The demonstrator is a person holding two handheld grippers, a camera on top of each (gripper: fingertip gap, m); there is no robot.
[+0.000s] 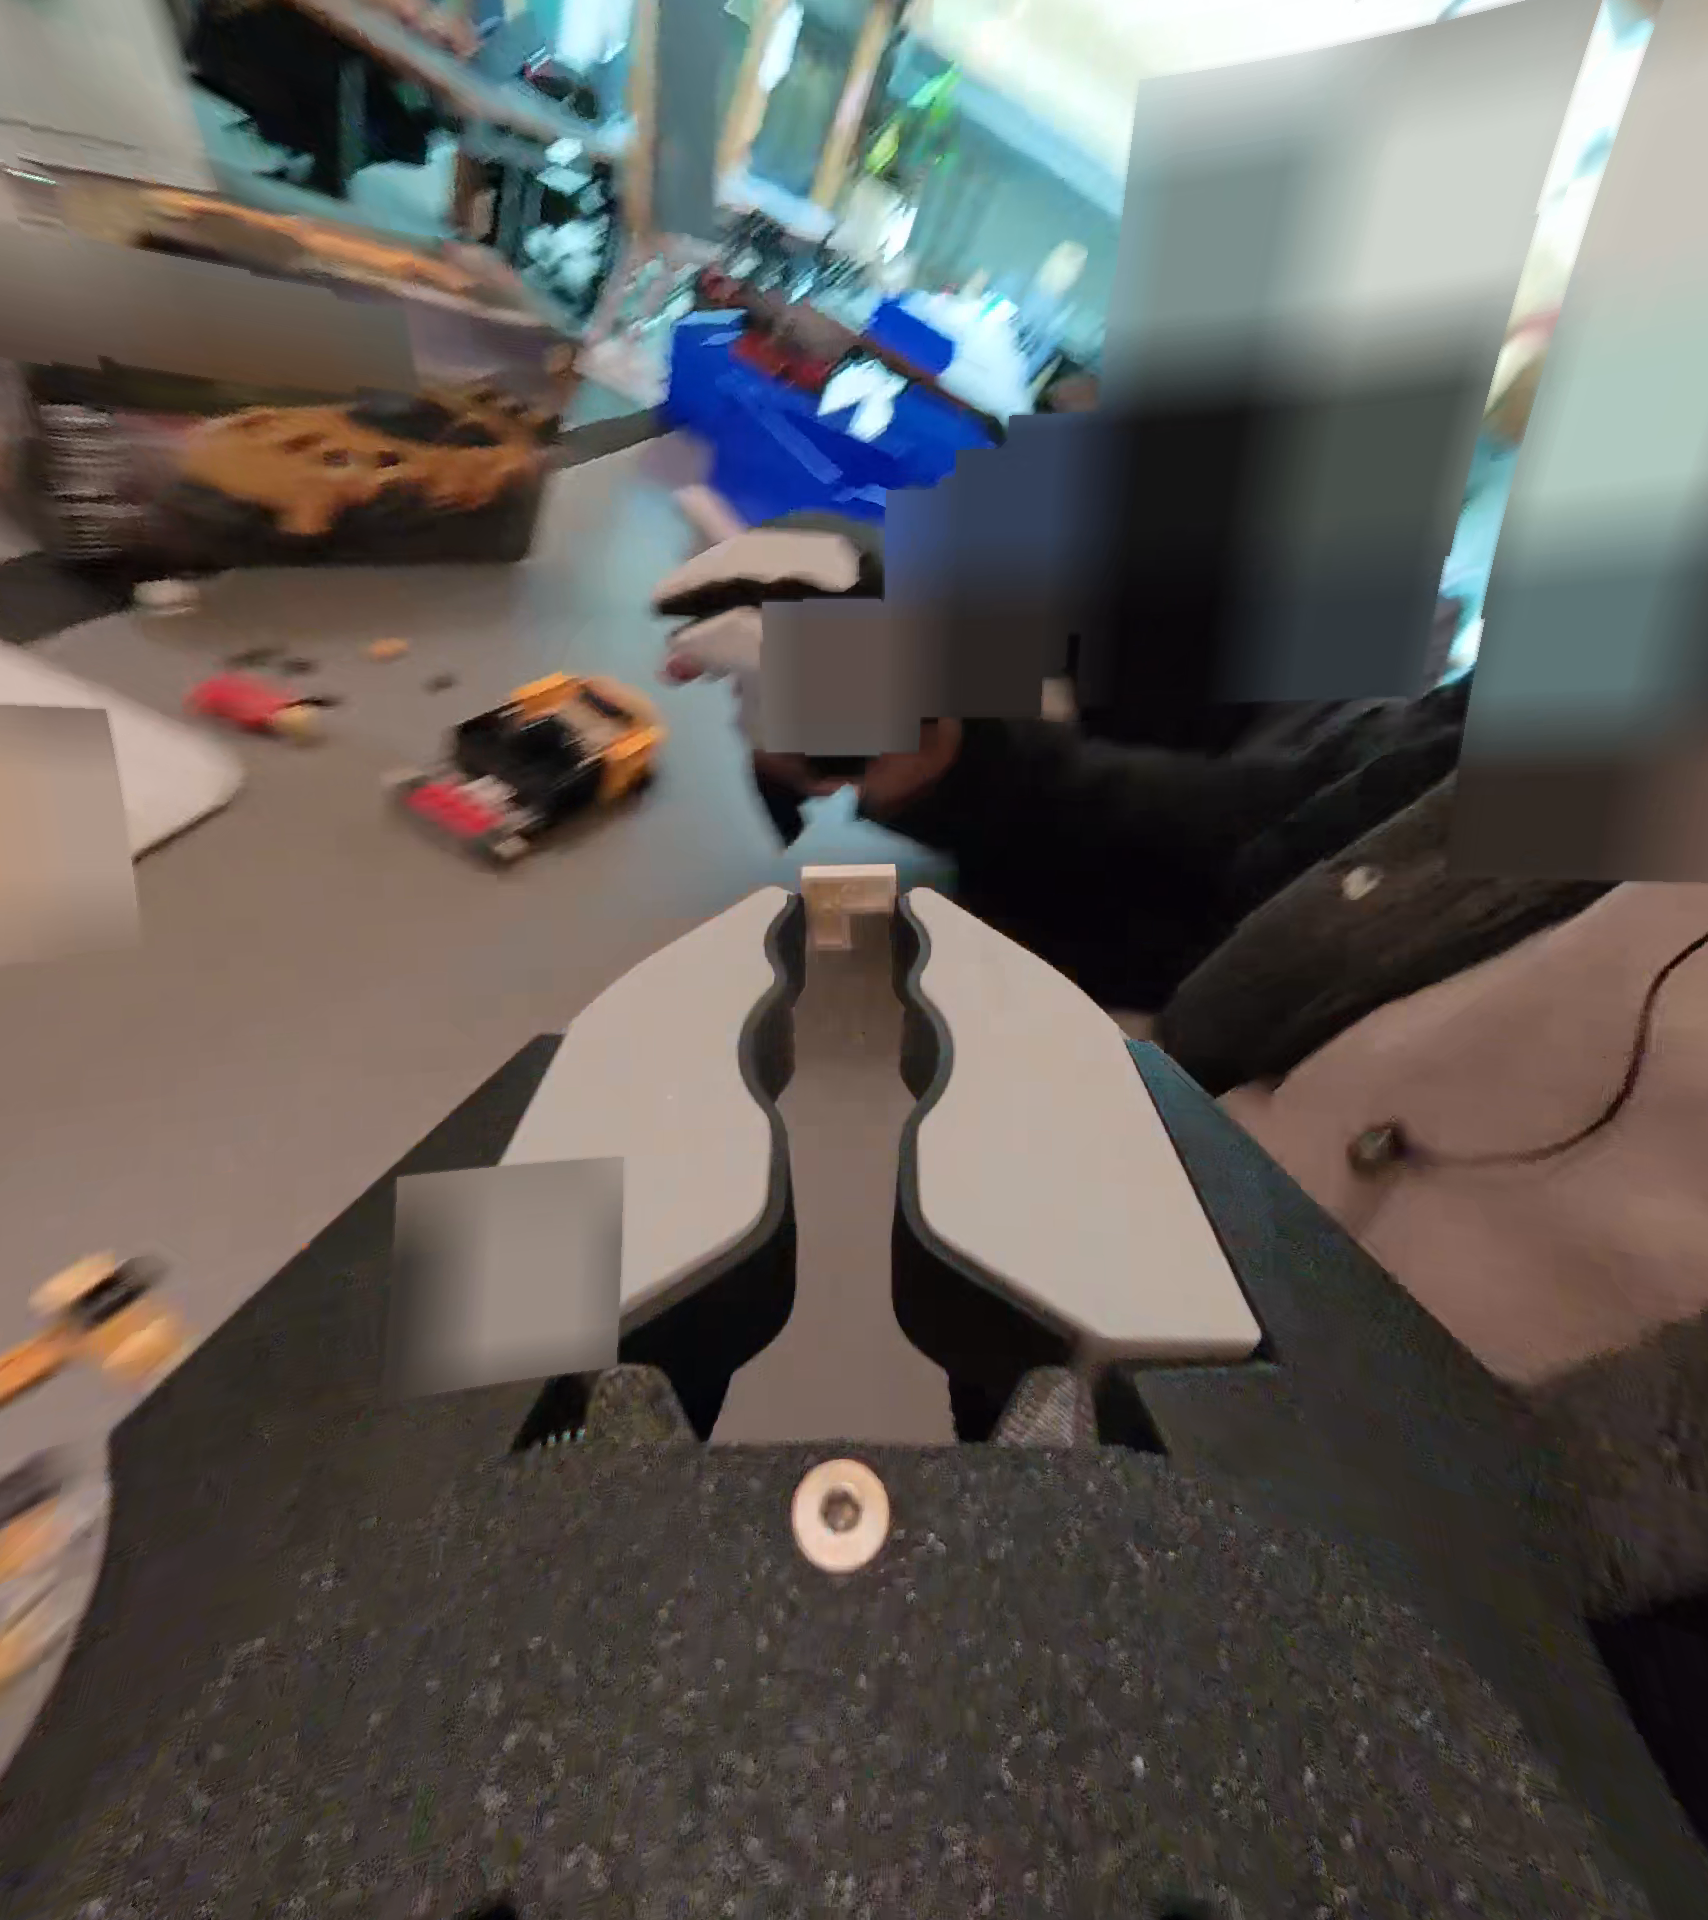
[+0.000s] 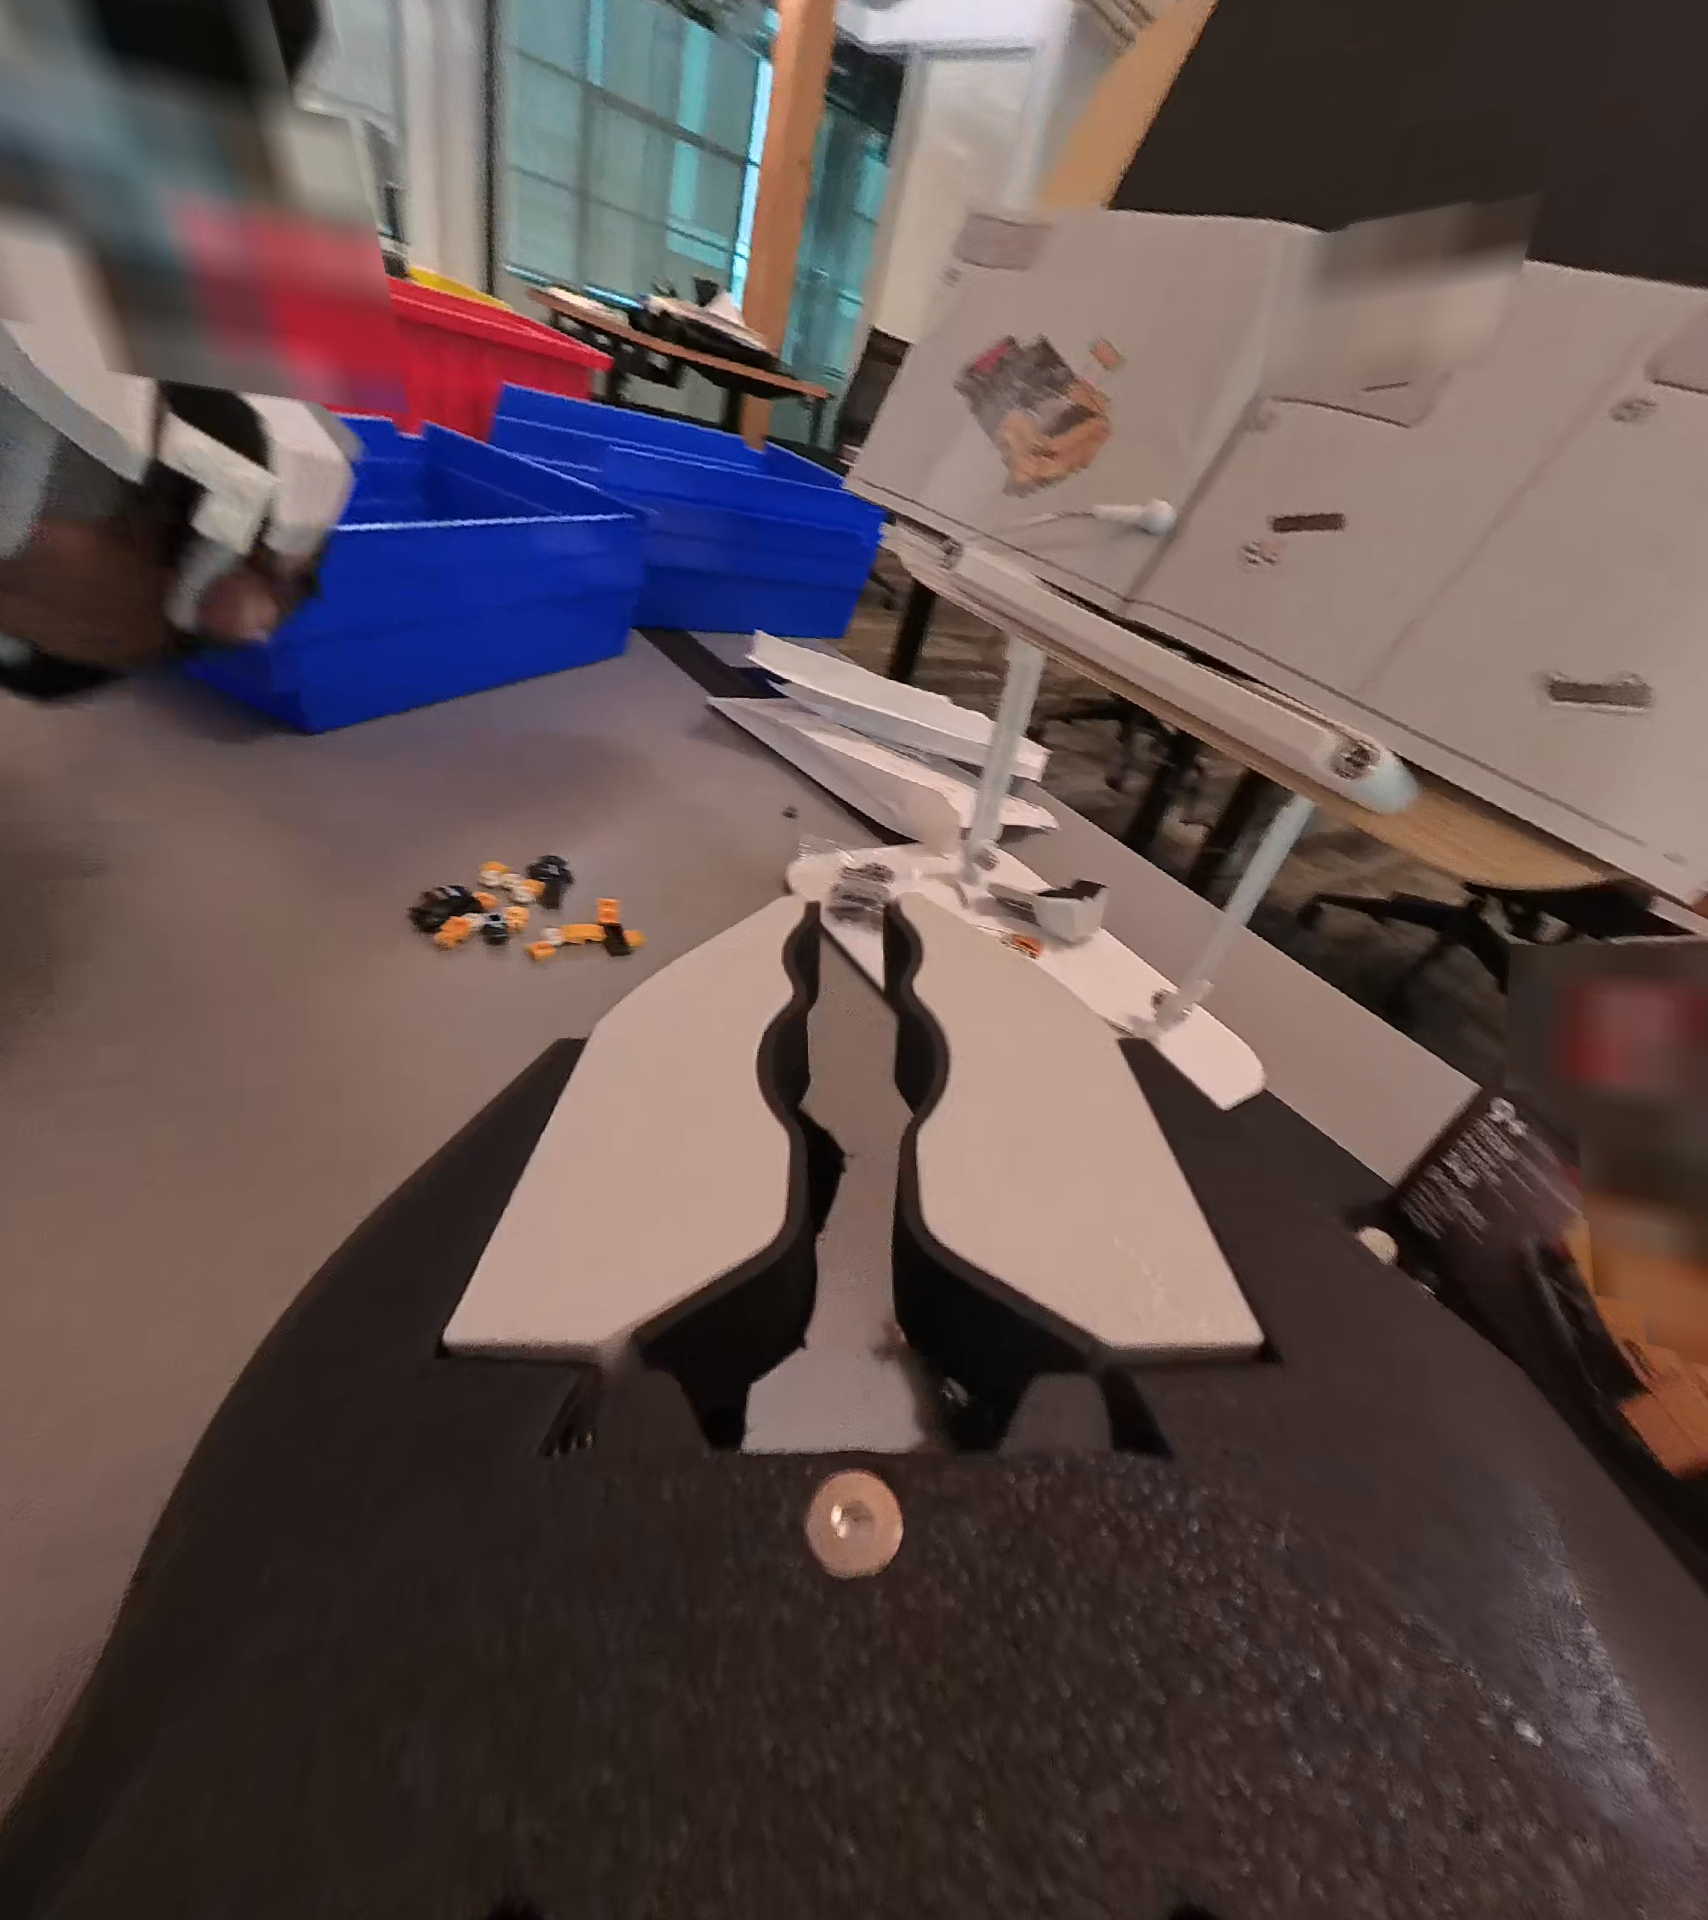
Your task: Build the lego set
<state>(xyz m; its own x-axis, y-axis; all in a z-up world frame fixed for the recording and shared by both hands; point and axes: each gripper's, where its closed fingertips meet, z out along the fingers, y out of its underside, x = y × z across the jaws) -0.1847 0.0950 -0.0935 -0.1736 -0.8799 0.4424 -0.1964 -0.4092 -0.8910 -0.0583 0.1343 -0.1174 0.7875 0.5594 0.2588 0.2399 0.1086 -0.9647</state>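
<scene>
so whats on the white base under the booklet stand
On the white base, a few small dark lego pieces and a white-and-black part. The right gripper covers its near-left end.

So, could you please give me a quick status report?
Left gripper shut on small grey piece. Right gripper empty, narrowly open. Part-built car on table, untouched.

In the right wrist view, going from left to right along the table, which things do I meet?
Blue bins → loose orange and black lego pieces → white papers → white stand base → lego box.
</scene>
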